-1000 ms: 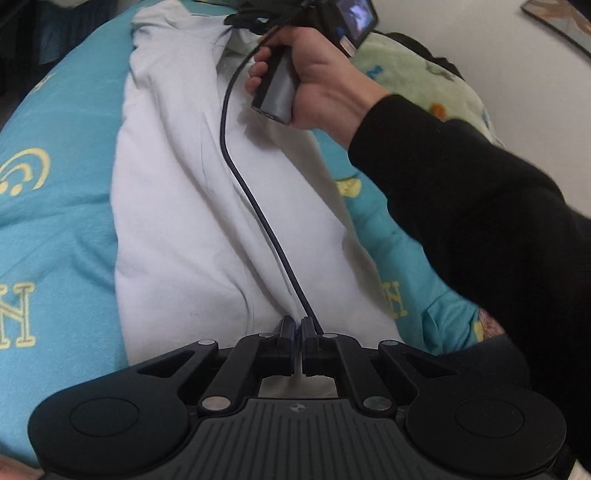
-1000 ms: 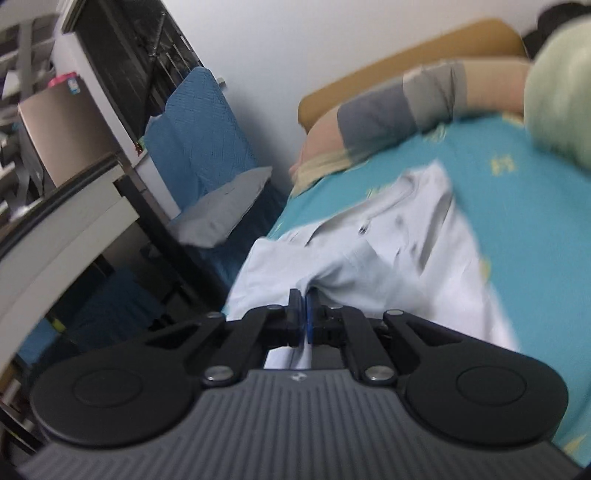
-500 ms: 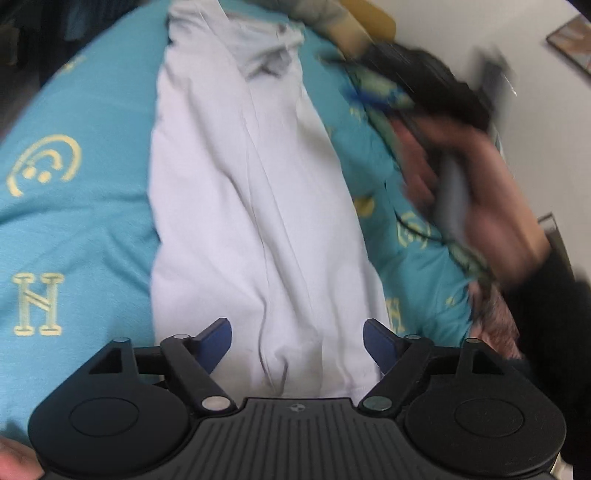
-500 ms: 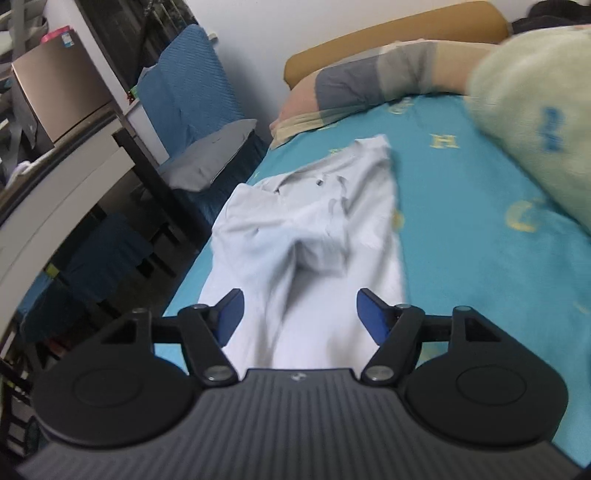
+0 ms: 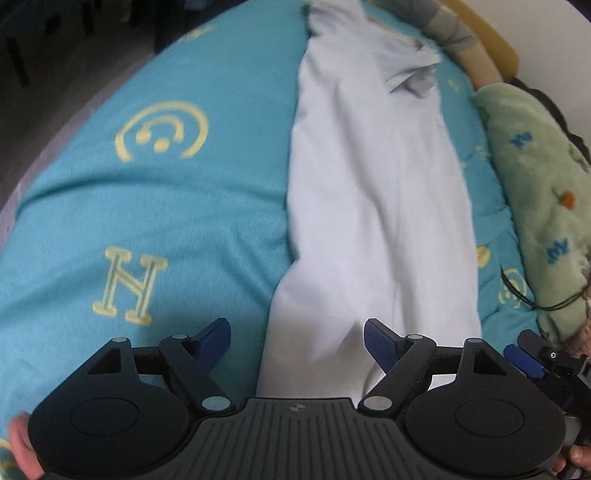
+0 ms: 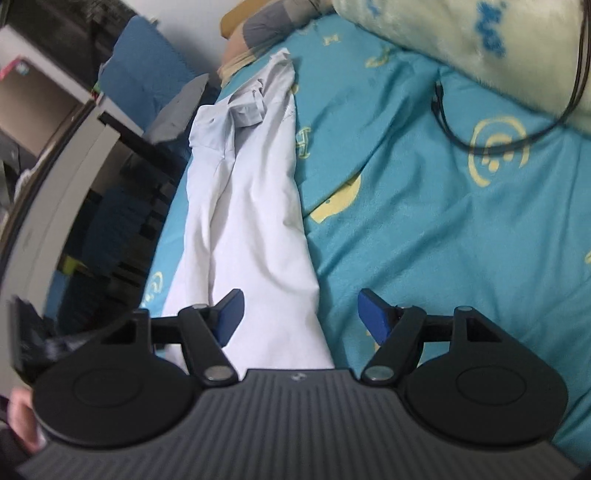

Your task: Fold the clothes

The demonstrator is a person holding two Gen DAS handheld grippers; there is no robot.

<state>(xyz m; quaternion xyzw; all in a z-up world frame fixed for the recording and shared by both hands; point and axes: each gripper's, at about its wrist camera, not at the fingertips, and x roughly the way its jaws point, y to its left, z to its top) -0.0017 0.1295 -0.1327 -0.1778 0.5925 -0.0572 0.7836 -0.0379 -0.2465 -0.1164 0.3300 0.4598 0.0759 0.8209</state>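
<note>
A pale grey-white shirt (image 5: 373,206) lies folded lengthwise into a long narrow strip on the teal bed cover (image 5: 155,206), collar end at the far end. My left gripper (image 5: 297,338) hovers open over the strip's near hem, blue pads spread wide, nothing between them. In the right wrist view the same shirt (image 6: 255,206) runs away from me. My right gripper (image 6: 299,312) is open above the near right edge of the strip, its left pad over the cloth, its right pad over the bed cover (image 6: 443,229). The right gripper's tip (image 5: 532,360) shows at the left view's right edge.
A green fleece blanket (image 5: 543,184) is bunched along the right of the bed, with a black cable (image 6: 498,140) trailing over the cover. Pillows (image 6: 266,26) sit at the headboard. A blue chair (image 6: 144,70) and desk (image 6: 74,155) stand past the bed's left edge.
Both grippers, shut on the shirt a second ago, have let go and stand open. The right hand swept from the collar end back to the near hem. The shirt now lies flat.
</note>
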